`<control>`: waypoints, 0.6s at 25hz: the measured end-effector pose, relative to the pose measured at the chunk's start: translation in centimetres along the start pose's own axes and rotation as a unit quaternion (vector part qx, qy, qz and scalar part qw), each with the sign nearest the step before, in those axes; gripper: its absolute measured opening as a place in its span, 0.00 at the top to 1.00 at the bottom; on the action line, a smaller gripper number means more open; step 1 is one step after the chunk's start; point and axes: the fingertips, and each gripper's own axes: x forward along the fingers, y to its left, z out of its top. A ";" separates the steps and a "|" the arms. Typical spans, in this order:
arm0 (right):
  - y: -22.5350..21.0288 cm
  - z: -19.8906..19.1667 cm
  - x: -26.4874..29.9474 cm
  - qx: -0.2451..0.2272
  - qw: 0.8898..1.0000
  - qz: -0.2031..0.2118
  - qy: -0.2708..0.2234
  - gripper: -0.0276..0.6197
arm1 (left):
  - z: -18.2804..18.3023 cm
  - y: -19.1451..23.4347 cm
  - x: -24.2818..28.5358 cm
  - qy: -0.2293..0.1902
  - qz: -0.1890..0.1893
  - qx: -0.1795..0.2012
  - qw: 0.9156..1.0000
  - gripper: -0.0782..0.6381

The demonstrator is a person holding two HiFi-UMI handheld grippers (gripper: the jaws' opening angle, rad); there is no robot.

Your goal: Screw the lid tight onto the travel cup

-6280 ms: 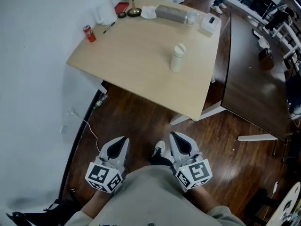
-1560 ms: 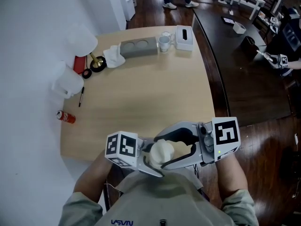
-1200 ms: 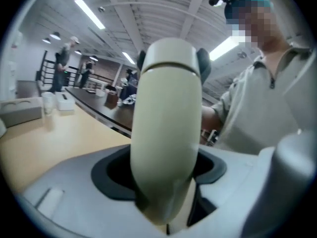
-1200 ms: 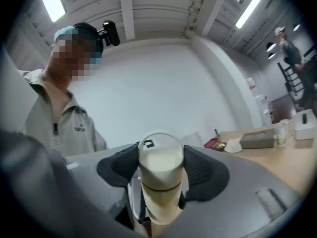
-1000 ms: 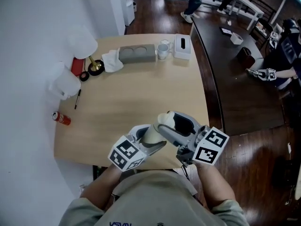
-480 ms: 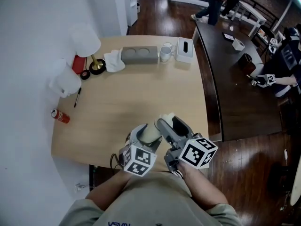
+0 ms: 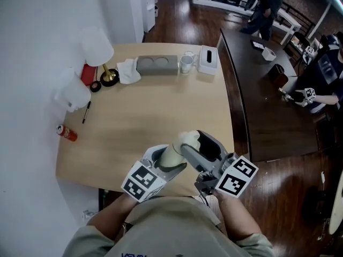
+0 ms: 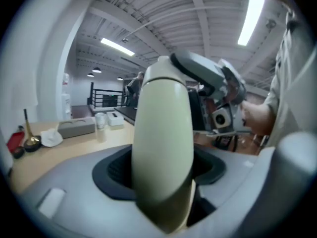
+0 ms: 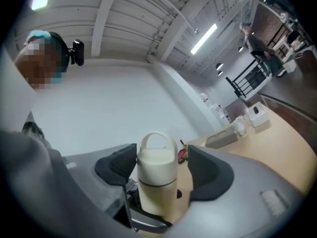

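Note:
The cream travel cup [image 7: 172,153] is held in the air over the near edge of the table, tilted away from me. My left gripper [image 7: 167,164] is shut on its body, which fills the left gripper view as the cup [image 8: 161,148] between the two dark pads. The lid [image 9: 157,158], with its loop handle, sits on top of the cup. My right gripper [image 7: 196,143] reaches in from the right around the lid [image 7: 187,138]. Its jaws are opening, and a gap shows between the lid and the right pad [image 9: 204,175].
The light wood table [image 7: 134,116] carries a red soda can [image 7: 67,133], a pen [image 7: 86,112], a grey tray [image 7: 156,65], a glass [image 7: 186,63], a tissue box [image 7: 208,59] and a lamp [image 7: 99,47]. A dark table [image 7: 268,106] stands to the right, with people beyond.
Both grippers and the cup have shifted slightly right. The right gripper has turned about the lid, its marker cube swinging right, and its pads have come off the lid.

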 end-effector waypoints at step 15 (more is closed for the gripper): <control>12.0 2.1 -5.3 -0.092 0.930 0.333 0.123 0.47 | 4.5 -11.1 -7.6 -0.072 -0.465 -0.036 0.882 0.45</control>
